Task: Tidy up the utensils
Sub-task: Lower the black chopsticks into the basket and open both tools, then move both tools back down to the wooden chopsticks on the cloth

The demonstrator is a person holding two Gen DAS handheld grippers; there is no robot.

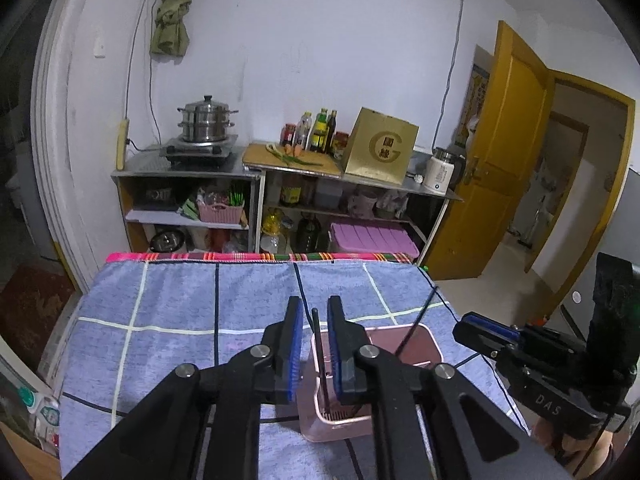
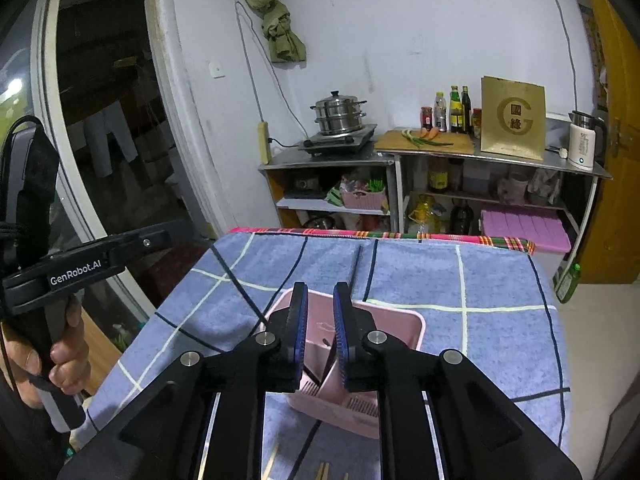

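Observation:
A pink utensil holder (image 1: pixel 424 344) stands on the blue checked cloth (image 1: pixel 180 312), just under both grippers. In the left wrist view a dark chopstick (image 1: pixel 319 352) stands upright in the holder's left compartment. My left gripper (image 1: pixel 314 312) straddles it, and its blue pads stand clear of it on both sides. A second dark chopstick (image 1: pixel 416 320) leans in the right compartment. In the right wrist view my right gripper (image 2: pixel 321 292) hovers over the holder (image 2: pixel 416 328), slightly open and empty. That chopstick (image 2: pixel 355 266) rises behind its right finger. A hand (image 2: pixel 60 356) holds the left gripper (image 2: pixel 160 238).
Light wooden chopsticks (image 2: pixel 322 472) lie on the cloth at the near edge. Beyond the table's far edge stands a metal shelf unit (image 1: pixel 256 176) with a steamer pot (image 1: pixel 206 120), bottles and a gold box (image 1: pixel 380 148). A yellow door (image 1: pixel 508 160) is open at the right.

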